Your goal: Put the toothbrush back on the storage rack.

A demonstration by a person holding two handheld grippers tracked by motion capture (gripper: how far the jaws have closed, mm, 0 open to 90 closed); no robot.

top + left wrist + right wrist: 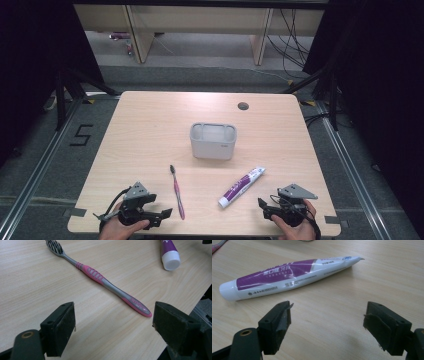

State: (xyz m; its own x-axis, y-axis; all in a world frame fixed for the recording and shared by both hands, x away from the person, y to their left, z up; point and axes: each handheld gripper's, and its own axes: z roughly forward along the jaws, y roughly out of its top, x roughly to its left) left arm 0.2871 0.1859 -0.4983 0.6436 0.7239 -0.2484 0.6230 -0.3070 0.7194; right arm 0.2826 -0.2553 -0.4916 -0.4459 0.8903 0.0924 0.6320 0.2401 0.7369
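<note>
High view: a wooden table (150,130) holds three things. One grey holder (213,140) stands at its centre. One pink toothbrush (176,191) lies near the front, left of one purple-and-white toothpaste tube (241,186). Two hand-held grippers sit at the front edge: the left gripper (156,216) beside the toothbrush, the right gripper (264,207) beside the tube. Both have their jaws apart, holding nothing.

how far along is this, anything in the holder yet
Nothing looks done: the grey holder appears empty. The toothbrush and toothpaste tube lie flat on the table. Nothing is in hand; the left gripper and right gripper are open near the front edge. Presumably both items remain to be picked up.
</note>
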